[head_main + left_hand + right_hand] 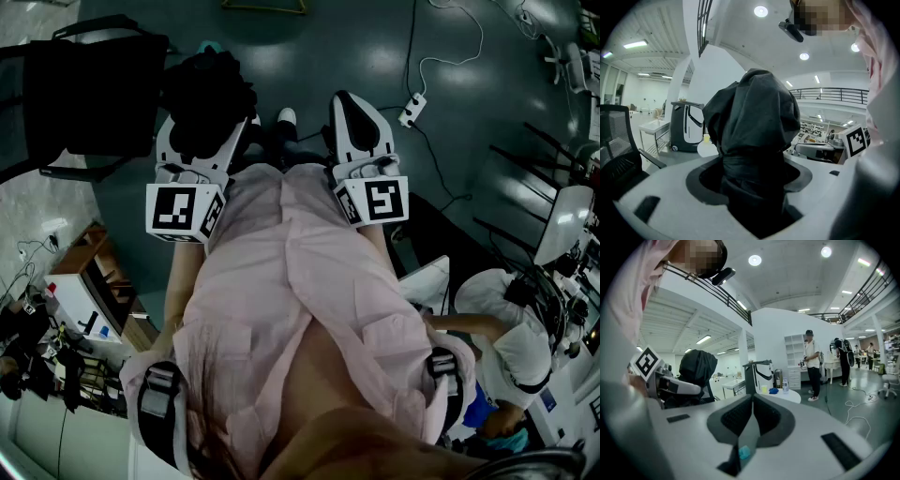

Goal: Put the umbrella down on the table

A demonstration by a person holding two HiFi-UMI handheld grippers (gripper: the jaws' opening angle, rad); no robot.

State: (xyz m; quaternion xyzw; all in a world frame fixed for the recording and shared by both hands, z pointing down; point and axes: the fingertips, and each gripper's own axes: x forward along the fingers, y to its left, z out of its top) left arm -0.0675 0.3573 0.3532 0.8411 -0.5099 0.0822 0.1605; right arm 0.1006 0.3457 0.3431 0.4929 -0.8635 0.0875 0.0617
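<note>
– Two tongs, one load: which carries it, and how will it handle?

– Left: my left gripper (752,171) stands wide with its jaws pinching the umbrella (754,117), a black folded bundle that fills the gap and bulges above it. I judge it light and soft outside, its cloth slippery, with a stiff shaft inside. The sound hold is at the bunched waist, where the shaft backs the cloth, since loose folds may slide. Right: my right gripper (752,418) has its jaws pressed together on nothing.

– What does each view add?

– The head view shows the umbrella (211,94) in the air over bare floor (375,37), just right of a black chair (94,84), with no table beneath it. The left gripper view shows the cloth against both jaws, which the head view hides. The right gripper view alone shows the umbrella (697,369) from the side at near left, and a round white table (787,397) farther off.
</note>
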